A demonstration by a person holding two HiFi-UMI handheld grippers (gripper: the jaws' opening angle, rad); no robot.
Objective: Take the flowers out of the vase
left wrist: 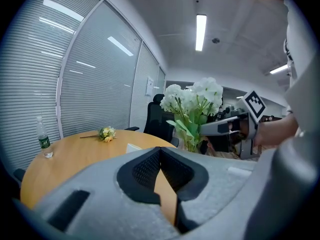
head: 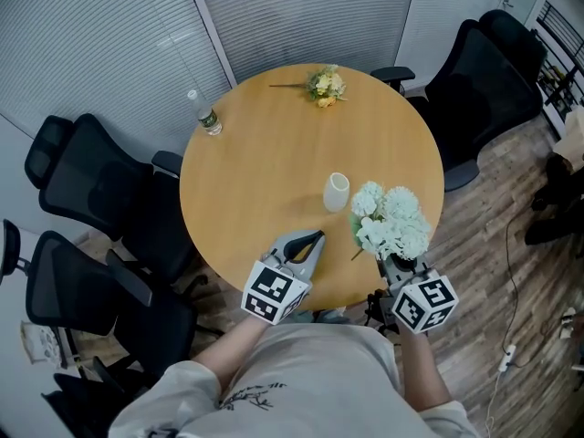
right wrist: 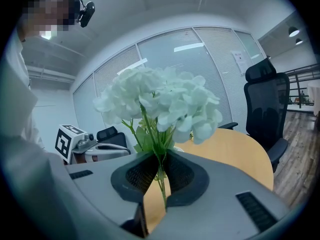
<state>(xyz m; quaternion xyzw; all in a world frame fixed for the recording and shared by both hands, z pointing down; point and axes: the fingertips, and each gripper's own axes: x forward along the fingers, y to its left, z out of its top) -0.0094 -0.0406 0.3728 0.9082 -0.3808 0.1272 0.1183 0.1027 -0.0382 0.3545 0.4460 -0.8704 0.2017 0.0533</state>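
Note:
A bunch of white flowers [head: 392, 219] hangs over the table's near right edge, its green stems pinched in my right gripper [head: 395, 263]. In the right gripper view the stems [right wrist: 161, 176] run down between the shut jaws and the blooms [right wrist: 160, 101] fill the middle. The small white vase [head: 336, 192] stands upright and empty just left of the flowers. My left gripper [head: 317, 238] rests near the table's front edge, short of the vase, jaws shut with nothing in them [left wrist: 160, 158]. A second, yellow bunch [head: 325, 85] lies on the far side of the table.
The round wooden table [head: 265, 162] also carries a clear water bottle [head: 207, 115] at its far left rim. Black office chairs stand at the left [head: 82, 176] and at the far right [head: 488, 71]. Blinds close the back wall.

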